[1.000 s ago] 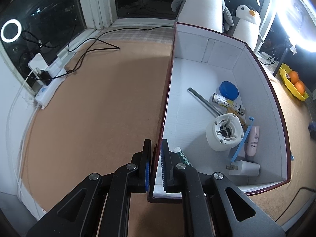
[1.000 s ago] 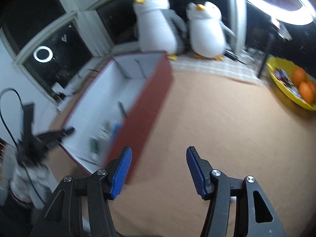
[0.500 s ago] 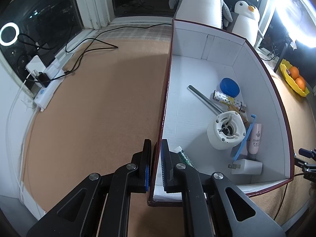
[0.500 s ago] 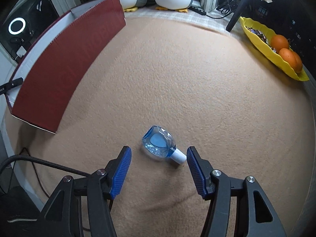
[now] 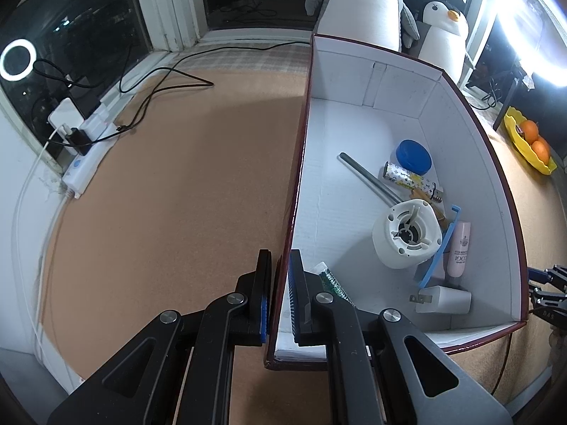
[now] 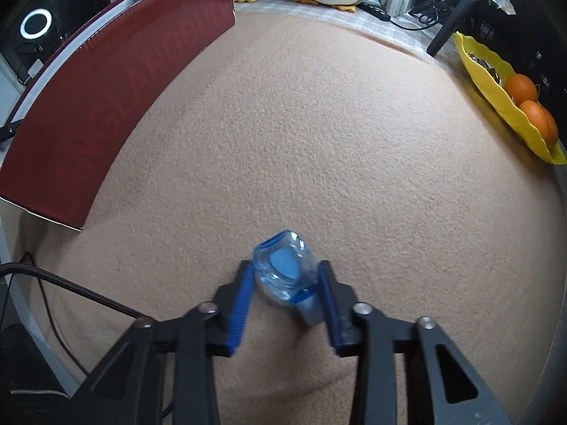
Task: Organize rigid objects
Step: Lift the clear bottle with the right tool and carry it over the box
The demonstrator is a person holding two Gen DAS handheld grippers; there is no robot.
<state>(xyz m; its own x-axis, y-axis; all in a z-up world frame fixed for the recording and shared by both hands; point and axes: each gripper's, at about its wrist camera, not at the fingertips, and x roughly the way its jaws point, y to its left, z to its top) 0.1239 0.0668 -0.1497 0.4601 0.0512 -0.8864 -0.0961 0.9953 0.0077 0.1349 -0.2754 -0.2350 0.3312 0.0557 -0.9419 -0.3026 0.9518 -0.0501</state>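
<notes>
Left gripper [image 5: 280, 301] is clamped onto the box's [image 5: 400, 106] thin left wall, one ribbed blue pad outside and one inside, so it's pinching cardboard. The box is glossy dark red outside and matte white inside, sitting on the fuzzy tan carpet [image 6: 319, 134]. Inside it there's a chunky white plastic cylinder [image 5: 407, 233] with a hollow ribbed top, a slim grey metal rod [image 5: 368, 179] lying diagonally, a round blue lid [image 5: 413, 152], a patterned tube [image 5: 407, 179], a pale pink tube [image 5: 459, 248], a flat blue plastic strip [image 5: 441, 248] leaning against the cylinder, a white charger [image 5: 444, 299] with its prongs out, and a green-labelled tube [image 5: 333, 283] right by the inner pad. Right gripper [image 6: 285, 301] has its fingers around a small clear bottle [image 6: 285, 272], faceted, blue inside, white cap toward the camera, lying on the carpet well away from the box. The blue pads sit right at its sides, but the shot is a bit blurry so I can't tell if they're actually squeezing it yet.
</notes>
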